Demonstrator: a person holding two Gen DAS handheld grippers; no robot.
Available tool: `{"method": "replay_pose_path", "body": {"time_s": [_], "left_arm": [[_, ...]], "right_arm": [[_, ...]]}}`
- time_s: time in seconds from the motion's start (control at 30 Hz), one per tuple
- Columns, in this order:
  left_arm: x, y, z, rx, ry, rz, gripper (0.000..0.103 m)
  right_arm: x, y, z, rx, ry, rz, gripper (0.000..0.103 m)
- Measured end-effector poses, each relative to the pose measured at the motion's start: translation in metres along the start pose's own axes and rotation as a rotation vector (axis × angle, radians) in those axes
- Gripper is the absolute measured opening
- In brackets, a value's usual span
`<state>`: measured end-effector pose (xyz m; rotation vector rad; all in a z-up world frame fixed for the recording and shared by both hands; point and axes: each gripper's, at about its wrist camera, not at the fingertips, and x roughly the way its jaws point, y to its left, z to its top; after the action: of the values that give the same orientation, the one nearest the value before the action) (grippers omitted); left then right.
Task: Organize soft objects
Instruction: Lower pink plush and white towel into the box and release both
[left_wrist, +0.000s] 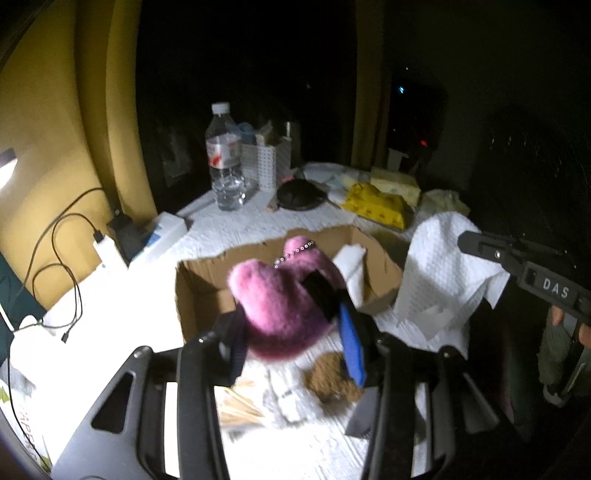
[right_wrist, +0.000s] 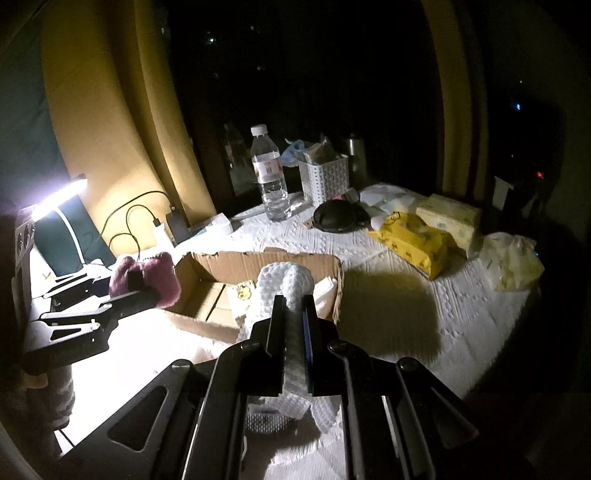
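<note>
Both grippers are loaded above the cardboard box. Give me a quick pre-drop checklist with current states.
1. Left gripper shut on purple fuzzy plush toy: ok.
2. Right gripper shut on white waffle-textured cloth: ok.
3. Open brown cardboard box top unobstructed: ok.
4. Plush over the box opening: ok.
5. Cloth fully over the box: cannot tell.
6. Room left inside the box: cannot tell.

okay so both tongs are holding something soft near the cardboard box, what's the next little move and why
Probably carry the left tongs a bit farther over the cardboard box and let go. They grip the pink plush at the box's near edge, and the open box already holds soft white items.
</note>
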<state>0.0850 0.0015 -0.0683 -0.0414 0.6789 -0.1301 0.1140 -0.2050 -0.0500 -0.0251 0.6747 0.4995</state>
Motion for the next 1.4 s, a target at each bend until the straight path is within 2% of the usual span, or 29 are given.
{"method": "replay_pose_path", "body": {"time_s": [0.33,0.67,1.13,1.4], "left_arm": [[0.027,0.026,0.014,-0.032,-0.017,0.020,0.044],[0.074,0.047,0.002,-0.052,0.052,0.041,0.044],[0.121,0.056,-0.020,-0.058,0.155,0.030,0.044],[0.130,0.054,-0.024,-0.050,0.183,0.042,0.047]], "right_arm": [[0.021,0.001,0.023,-0.013,-0.008,-0.004,0.009],[0.058,0.001,0.032,-0.002,0.014,0.007,0.009],[0.140,0.004,0.010,0.030,0.155,0.020,0.009],[0.164,0.001,-0.007,0.048,0.221,0.028,0.009]]}}
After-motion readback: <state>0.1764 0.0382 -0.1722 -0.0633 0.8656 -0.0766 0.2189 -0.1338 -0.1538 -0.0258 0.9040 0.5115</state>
